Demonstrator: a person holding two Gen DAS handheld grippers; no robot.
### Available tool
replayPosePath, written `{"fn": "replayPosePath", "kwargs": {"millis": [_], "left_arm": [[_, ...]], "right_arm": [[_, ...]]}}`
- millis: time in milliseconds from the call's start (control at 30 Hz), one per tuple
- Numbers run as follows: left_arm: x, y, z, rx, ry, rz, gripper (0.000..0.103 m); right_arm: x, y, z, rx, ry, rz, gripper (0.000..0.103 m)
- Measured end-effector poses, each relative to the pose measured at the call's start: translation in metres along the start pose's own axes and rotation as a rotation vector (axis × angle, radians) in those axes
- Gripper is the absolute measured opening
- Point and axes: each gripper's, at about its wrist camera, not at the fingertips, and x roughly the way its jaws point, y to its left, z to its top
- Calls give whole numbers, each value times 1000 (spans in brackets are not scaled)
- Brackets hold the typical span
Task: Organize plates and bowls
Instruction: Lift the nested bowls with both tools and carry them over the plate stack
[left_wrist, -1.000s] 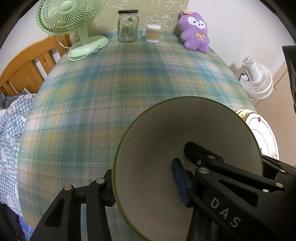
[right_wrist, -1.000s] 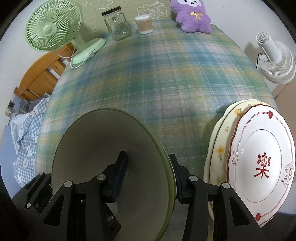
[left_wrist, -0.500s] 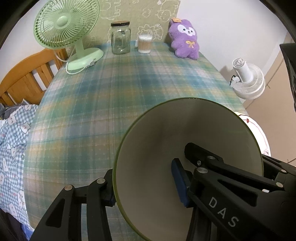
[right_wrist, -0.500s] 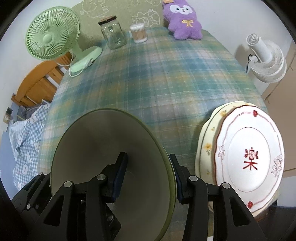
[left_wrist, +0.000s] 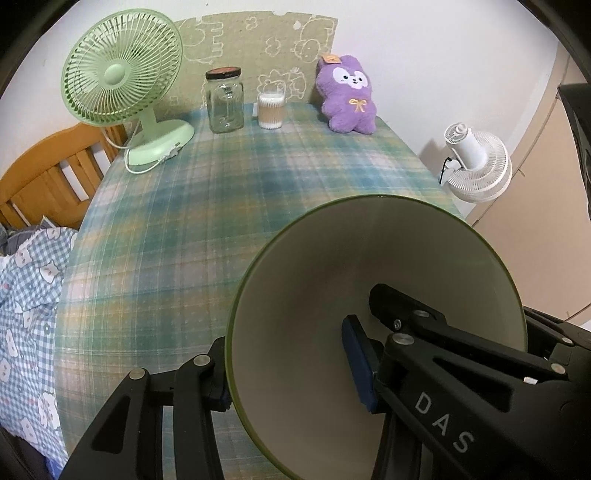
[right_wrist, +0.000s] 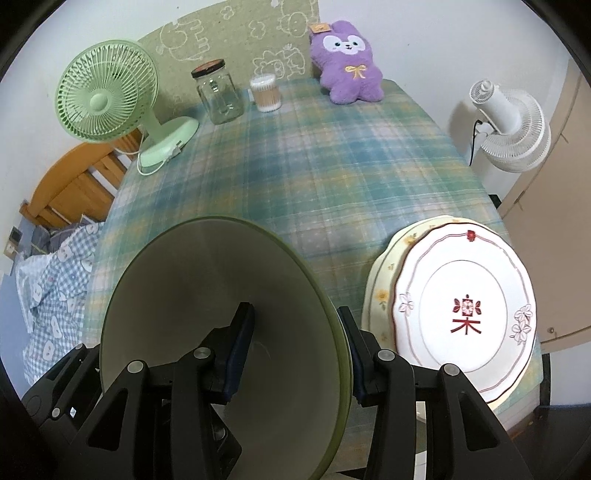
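A large green-rimmed bowl with a cream inside (left_wrist: 332, 280) is held between both grippers above the table's near edge. My left gripper (left_wrist: 288, 373) is shut on its left rim, one pad inside and one outside. My right gripper (right_wrist: 295, 350) is shut on its right rim in the same way; the bowl (right_wrist: 192, 295) fills the lower left of the right wrist view. Two stacked plates (right_wrist: 465, 317), a white one with a red character on a cream flowered one, lie at the table's near right corner, to the right of the bowl.
The table (right_wrist: 325, 166) has a plaid cloth. At its far end stand a green desk fan (right_wrist: 107, 103), a glass jar (right_wrist: 218, 92), a cotton swab cup (right_wrist: 266, 92) and a purple plush (right_wrist: 347, 62). A white floor fan (right_wrist: 509, 125) stands right; bedding (right_wrist: 55, 280) lies left.
Both grippers have risen and drawn back with the bowl, so more of the far table and wall shows. The grip on the bowl is unchanged.
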Motion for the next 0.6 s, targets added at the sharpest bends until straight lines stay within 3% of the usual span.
{"fn": "replayPosePath", "kwargs": {"millis": [600], "left_arm": [[3,-60,17,-16,-11,13,49]], "right_arm": [[-17,-60,17,-16,-9,10,48]]}}
